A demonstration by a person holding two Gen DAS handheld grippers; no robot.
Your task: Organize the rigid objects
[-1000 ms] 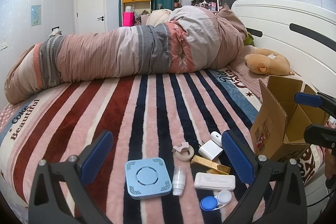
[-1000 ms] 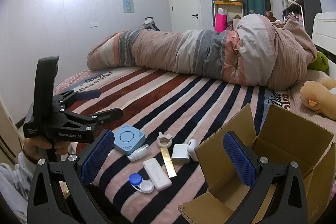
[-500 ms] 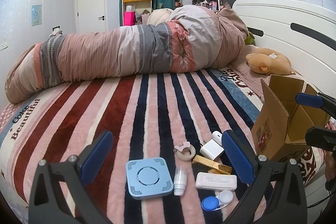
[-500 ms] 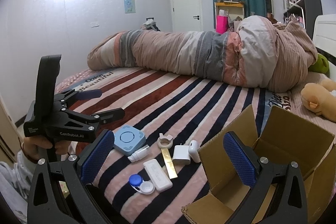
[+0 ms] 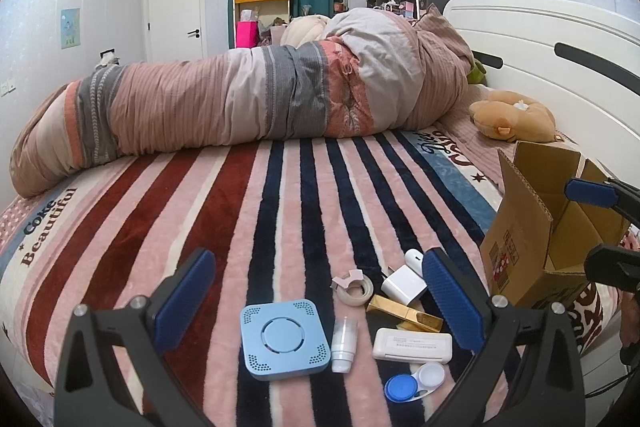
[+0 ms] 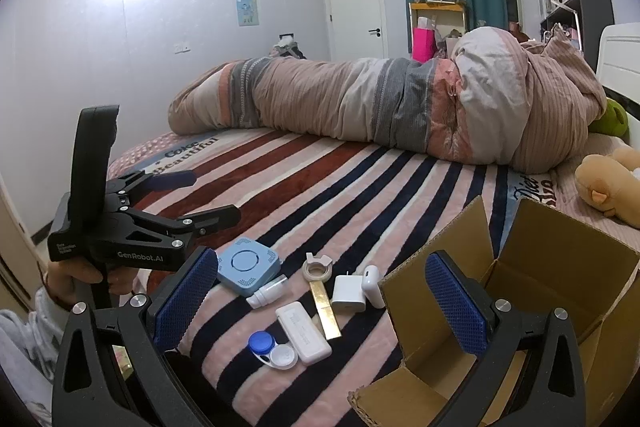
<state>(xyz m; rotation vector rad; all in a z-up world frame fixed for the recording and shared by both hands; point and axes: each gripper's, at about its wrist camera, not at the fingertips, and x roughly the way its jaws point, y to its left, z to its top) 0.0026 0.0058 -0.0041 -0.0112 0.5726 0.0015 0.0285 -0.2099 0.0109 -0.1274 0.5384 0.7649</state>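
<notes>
While both tongs are wide and hold nothing, the left tongs [image 5: 316,291] hang over the blue box [image 5: 283,339], bottle [image 5: 344,345] and tape [image 5: 354,289] on the bed [image 5: 240,211]. The right tongs [image 6: 320,291] hang nearer the carton [image 6: 560,267], just right of the charger [image 6: 347,293].

Small items [image 5: 344,323] (beside carton [image 5: 532,239])

**Gripper hardware appearance**

Both units are showing black angular frames, silver screws and blue textured pads [image 6: 452,303]. The left gripper [image 6: 208,199] is displaying white "GenRobot.AI" lettering; a bare-skinned hand [image 6: 76,277] with grey sleeve is showing.
</notes>
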